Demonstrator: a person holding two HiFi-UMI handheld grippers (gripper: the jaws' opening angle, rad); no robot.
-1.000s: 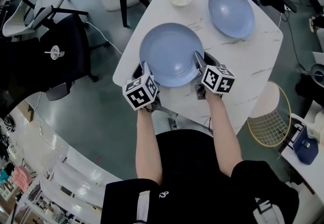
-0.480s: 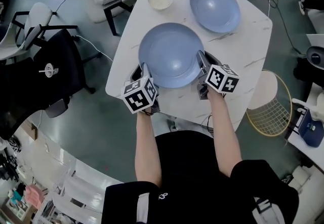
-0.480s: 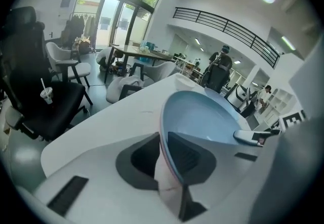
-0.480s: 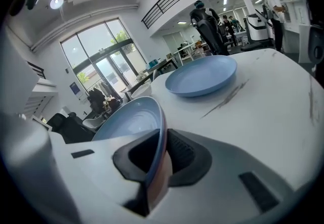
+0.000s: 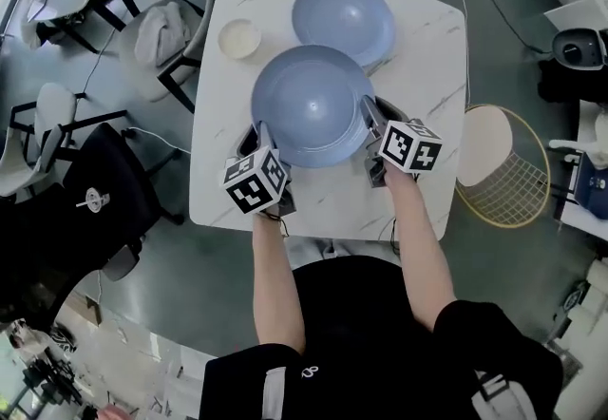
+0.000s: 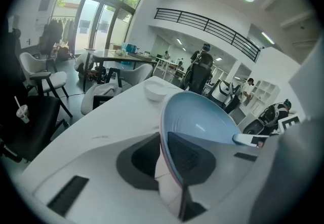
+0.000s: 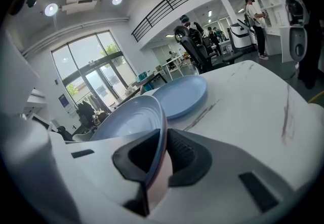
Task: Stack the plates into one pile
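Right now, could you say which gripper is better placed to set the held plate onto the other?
Probably right: left gripper and just-closed right gripper both clamp the held plate; the other plate lies nearer the right.

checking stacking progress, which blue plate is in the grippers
The nearer plate, its rim clamped by the left gripper and right gripper; the farther plate lies free on the table.

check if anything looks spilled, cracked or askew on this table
Nothing stands out. The held plate is clamped at opposite rims by the left gripper and right gripper, unbroken; the second plate and small bowl sit flat on the table.
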